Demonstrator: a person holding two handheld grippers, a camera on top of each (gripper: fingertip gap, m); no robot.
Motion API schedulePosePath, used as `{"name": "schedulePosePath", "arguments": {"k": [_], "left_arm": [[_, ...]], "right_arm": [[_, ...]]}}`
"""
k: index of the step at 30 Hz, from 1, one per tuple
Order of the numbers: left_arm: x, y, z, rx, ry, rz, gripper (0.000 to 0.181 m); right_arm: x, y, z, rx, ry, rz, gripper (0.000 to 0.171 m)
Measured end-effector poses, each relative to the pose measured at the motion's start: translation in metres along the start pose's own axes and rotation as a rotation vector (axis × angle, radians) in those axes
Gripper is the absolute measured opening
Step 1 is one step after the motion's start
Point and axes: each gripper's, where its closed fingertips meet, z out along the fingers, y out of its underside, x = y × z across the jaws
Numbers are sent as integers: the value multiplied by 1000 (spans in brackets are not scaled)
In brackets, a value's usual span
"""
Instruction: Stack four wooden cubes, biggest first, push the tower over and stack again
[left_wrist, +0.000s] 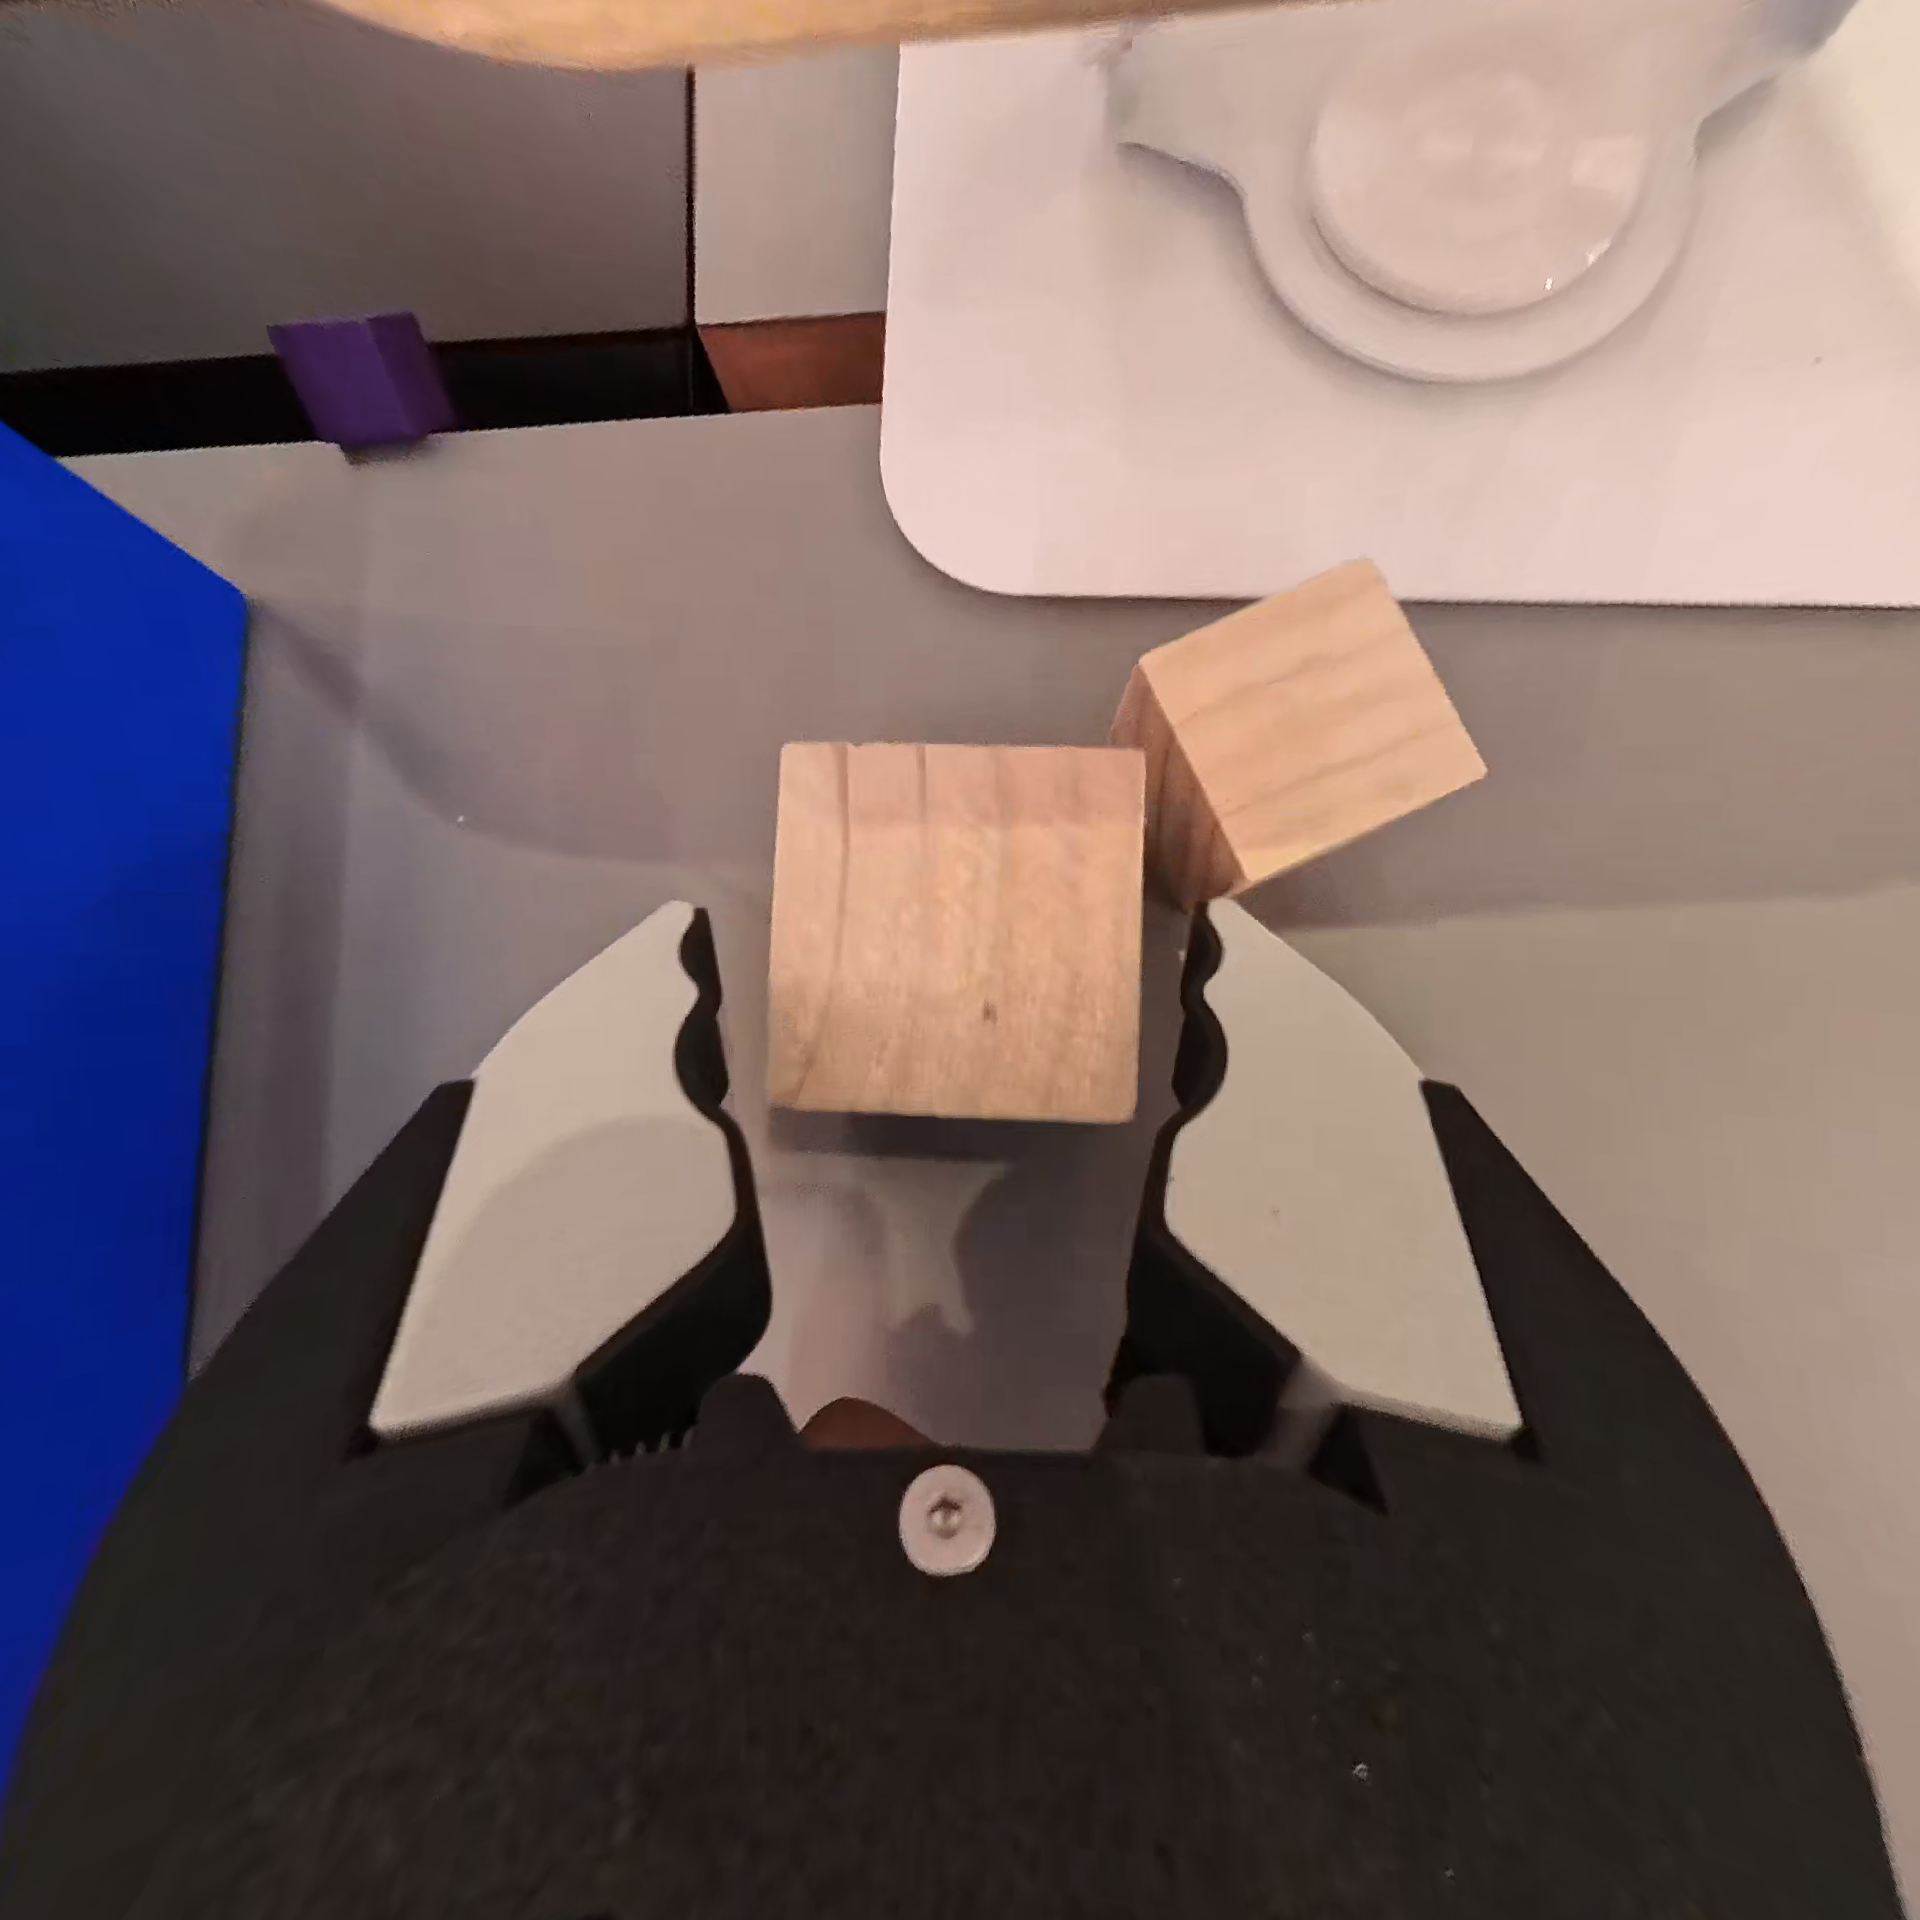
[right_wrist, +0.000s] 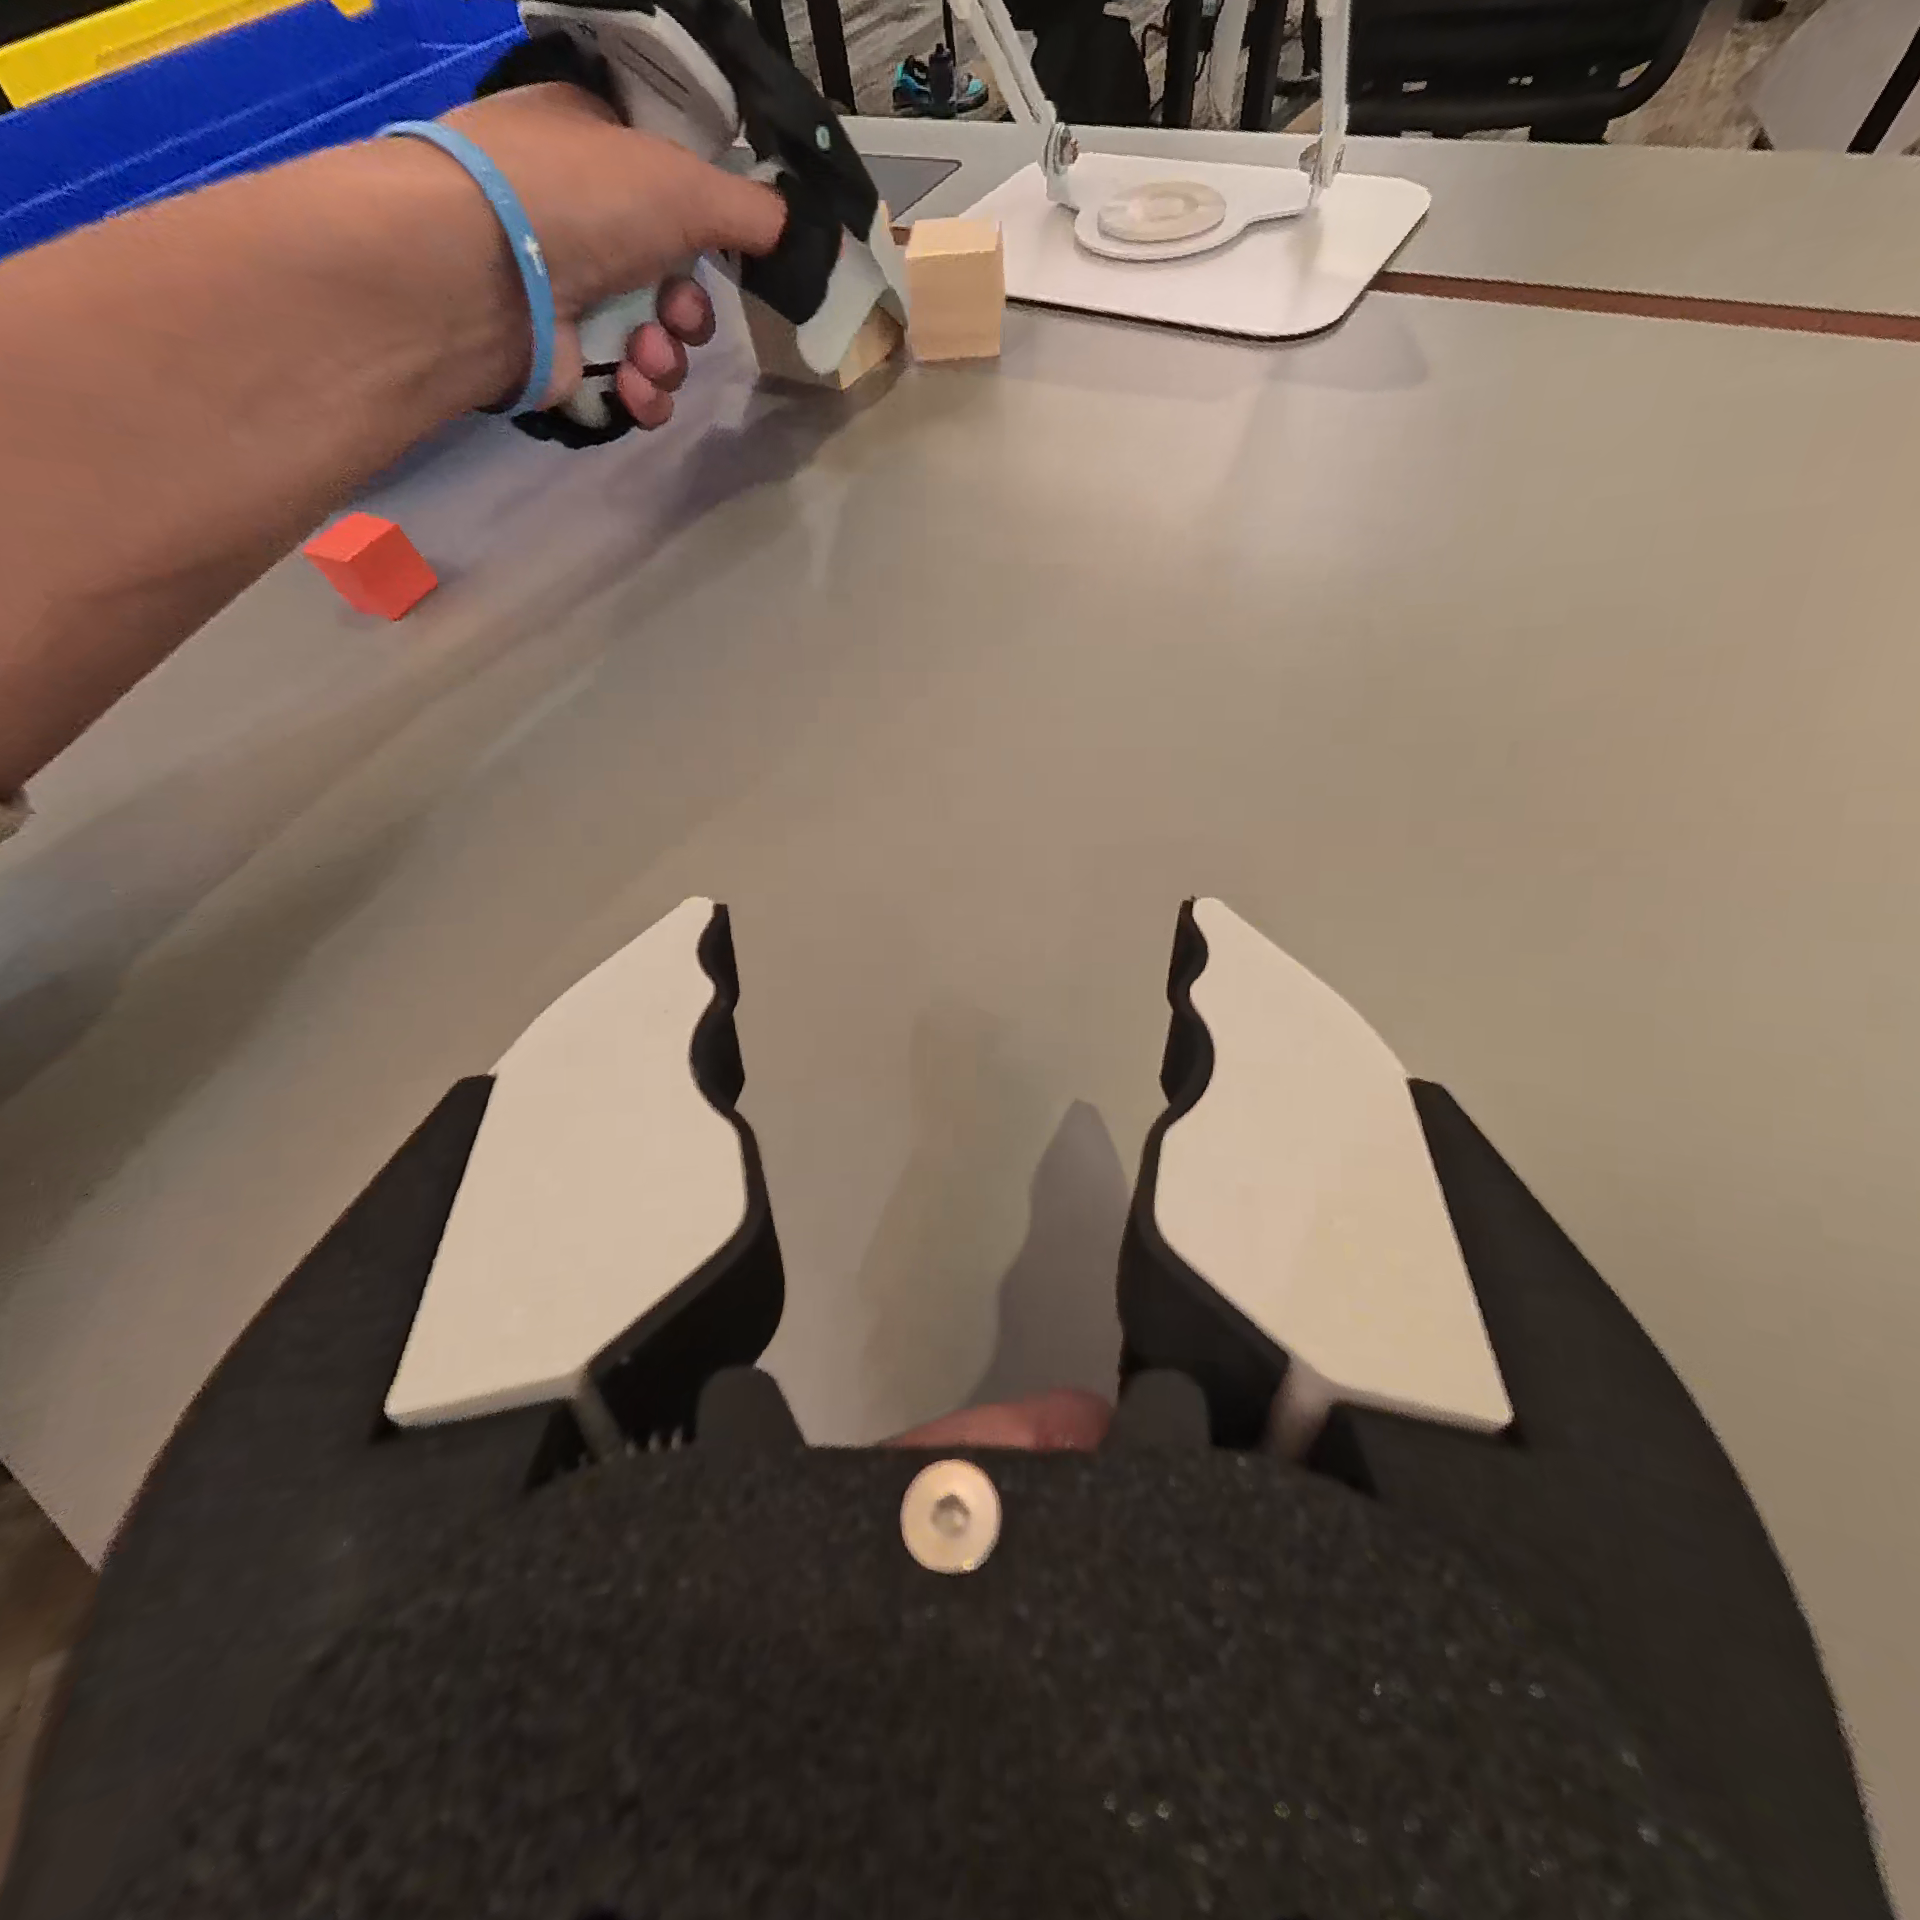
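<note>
On my left feed, the left hand-held gripper (left_wrist: 951, 914) is spread wide with 1 wooden cube (left_wrist: 956, 930) sitting between its fingers (left_wrist: 582, 1164). There's a thin gap on both sides, so it's released, not squeezing anything. That cube rests on the grey surface (left_wrist: 1558, 1039). Just past it to the right, a second wooden cube (left_wrist: 1309, 738) sits turned at an angle; from here I can't tell if the 2 touch. Farther right is a white base plate (left_wrist: 1143, 468) with a round clear disc on it. A blue panel (left_wrist: 104, 831) fills the left edge, and a small purple block (left_wrist: 364, 379) sits at the far edge of the surface.

On my right feed, the right hand-held gripper (right_wrist: 954, 914) is also released, with nothing between its fingers, over bare surface on the near side. Farther off to the left there's an orange cube (right_wrist: 371, 566) on its own, well apart from the others. Beyond that I can see a person's hand (right_wrist: 582, 229) with a light blue wristband (right_wrist: 525, 260) holding the left hand-held gripper down around the first cube, with the second one standing upright just beside it, near the white plate.
</note>
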Motion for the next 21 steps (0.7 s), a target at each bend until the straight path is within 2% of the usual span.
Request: {"name": "schedulePosePath", "arguments": {"k": [3,10,14,21], "left_arm": [[0,-2,7,2,-13,10,70],[5,4,-5,46,20,41,70],[13,11,-38,152,41,92,70],[34,32,-123,382,116,204,70]], "right_arm": [[2,1,0,-4,0,3,79],[1,2,0,-12,-2,-7,76],[0,2,0,-15,3,-22,75],[7,3,-2,-19,32,-34,75]]}}
